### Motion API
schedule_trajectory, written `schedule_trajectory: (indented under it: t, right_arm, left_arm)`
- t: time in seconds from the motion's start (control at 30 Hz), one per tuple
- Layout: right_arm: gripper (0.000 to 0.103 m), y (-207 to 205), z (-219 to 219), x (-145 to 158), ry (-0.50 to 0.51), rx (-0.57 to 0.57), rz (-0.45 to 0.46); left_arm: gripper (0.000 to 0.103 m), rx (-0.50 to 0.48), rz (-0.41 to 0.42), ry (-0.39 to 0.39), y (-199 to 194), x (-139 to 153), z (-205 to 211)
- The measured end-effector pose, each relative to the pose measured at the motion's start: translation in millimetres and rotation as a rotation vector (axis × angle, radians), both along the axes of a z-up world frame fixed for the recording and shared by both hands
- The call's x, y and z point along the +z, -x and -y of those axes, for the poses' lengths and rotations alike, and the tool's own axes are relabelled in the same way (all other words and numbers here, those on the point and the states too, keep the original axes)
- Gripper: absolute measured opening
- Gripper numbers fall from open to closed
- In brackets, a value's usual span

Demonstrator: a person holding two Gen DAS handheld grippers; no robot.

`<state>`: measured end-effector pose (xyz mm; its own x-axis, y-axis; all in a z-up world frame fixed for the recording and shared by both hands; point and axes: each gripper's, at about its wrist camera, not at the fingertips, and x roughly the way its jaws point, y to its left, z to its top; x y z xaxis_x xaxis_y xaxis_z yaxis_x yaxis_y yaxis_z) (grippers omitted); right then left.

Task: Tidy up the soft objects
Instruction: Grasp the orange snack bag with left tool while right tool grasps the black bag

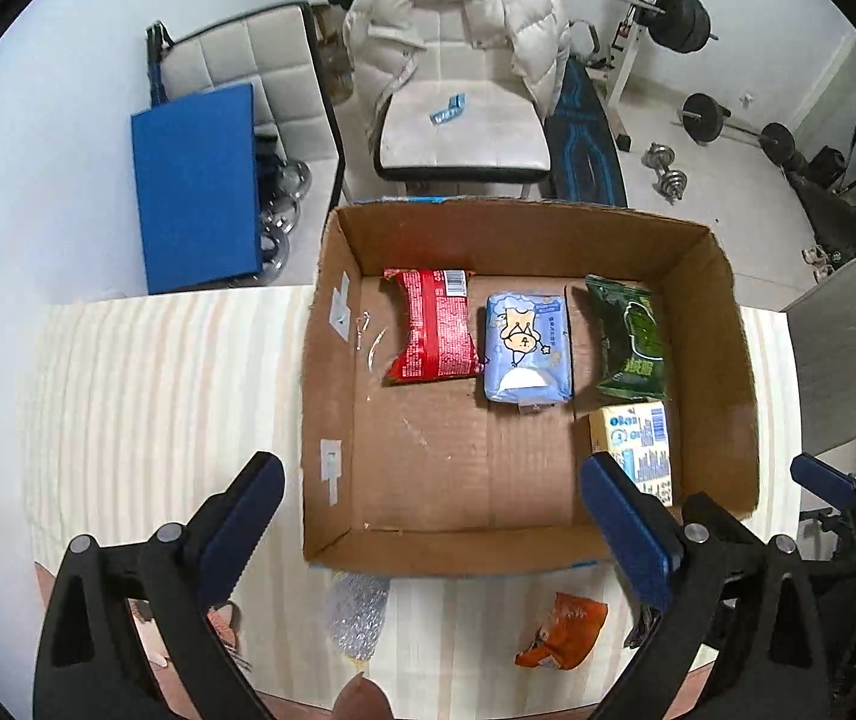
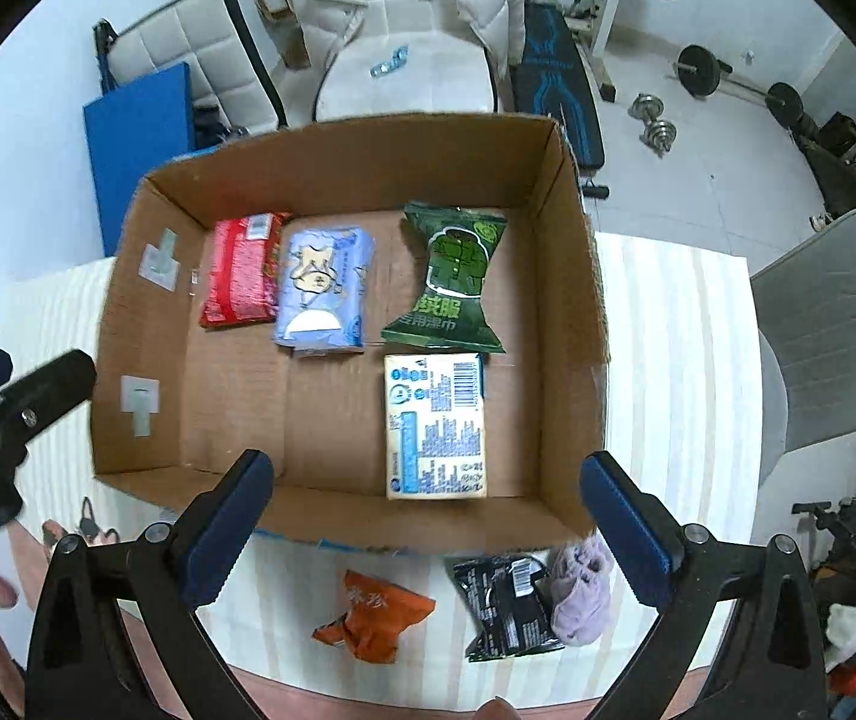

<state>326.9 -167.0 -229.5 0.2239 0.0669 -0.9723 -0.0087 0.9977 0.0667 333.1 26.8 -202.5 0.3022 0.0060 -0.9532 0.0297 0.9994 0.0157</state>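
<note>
An open cardboard box [image 1: 332, 396] [image 2: 572, 276] stands on the striped table. Inside lie a red packet [image 1: 437, 327] [image 2: 242, 285], a light blue tissue pack [image 1: 527, 348] [image 2: 323, 294], a green wipes packet [image 1: 632, 336] [image 2: 455, 279] and a pale yellow pack with blue print [image 1: 638, 441] [image 2: 437, 426]. In front of the box lie an orange packet [image 1: 563, 630] [image 2: 377, 615], a silver packet [image 1: 356, 612], a black packet [image 2: 503, 606] and a purple soft item [image 2: 581, 594]. My left gripper [image 1: 434, 534] is open and empty above the box's near wall. My right gripper [image 2: 428, 534] is open and empty there too.
A chair with a white jacket [image 1: 458, 30] stands behind the table, beside a blue board [image 1: 197, 192]. Gym weights [image 1: 680, 18] lie on the floor at the back right. A grey chair [image 2: 836, 330] stands at the table's right.
</note>
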Motion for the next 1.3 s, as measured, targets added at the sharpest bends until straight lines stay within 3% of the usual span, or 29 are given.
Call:
schedule_trajectory:
  t: [0.17, 0.3, 0.4, 0.57, 0.63, 0.7, 0.77, 0.97, 1.07, 1.17, 1.3]
  right_arm:
    - [0.103, 29, 3, 23, -0.085, 0.021, 0.089]
    - [0.103, 53, 17, 24, -0.091, 0.040, 0.078]
    - [0.103, 77, 43, 4, -0.083, 0.021, 0.012]
    - [0.101, 105, 83, -54, -0.085, -0.047, -0.125]
    - [0.086, 115, 95, -81, -0.126, -0.076, -0.184]
    - [0.077, 121, 103, -105, -0.187, -0.100, -0.242]
    - [0.076, 125, 107, -120, -0.219, -0.112, -0.269]
    - [0.076, 135, 113, -136, -0.263, -0.127, -0.284]
    - [0.076, 135, 111, -133, -0.238, -0.098, -0.279]
    - [0.076, 132, 102, -132, -0.217, -0.064, -0.280]
    - [0.076, 125, 88, -139, -0.234, -0.035, -0.301]
  left_arm:
    - [0.103, -0.016, 0.040, 0.008, 29, 12, 11]
    - [0.103, -0.020, 0.040, 0.020, 56, 4, 19]
    - [0.103, -0.019, -0.008, 0.034, 78, -23, 27]
    - [0.100, -0.065, -0.183, 0.062, 105, -103, 51]
    - [0.097, -0.090, -0.235, 0.075, 113, -130, 61]
    - [0.097, -0.117, -0.287, 0.102, 119, -151, 73]
    - [0.097, -0.161, -0.351, 0.136, 122, -172, 87]
    - [0.096, -0.270, -0.410, 0.023, 131, -215, 121]
    - [0.060, -0.232, -0.421, 0.023, 130, -222, 121]
    - [0.059, -0.129, -0.444, 0.073, 125, -224, 101]
    - [0.059, -0.051, -0.448, 0.073, 129, -225, 77]
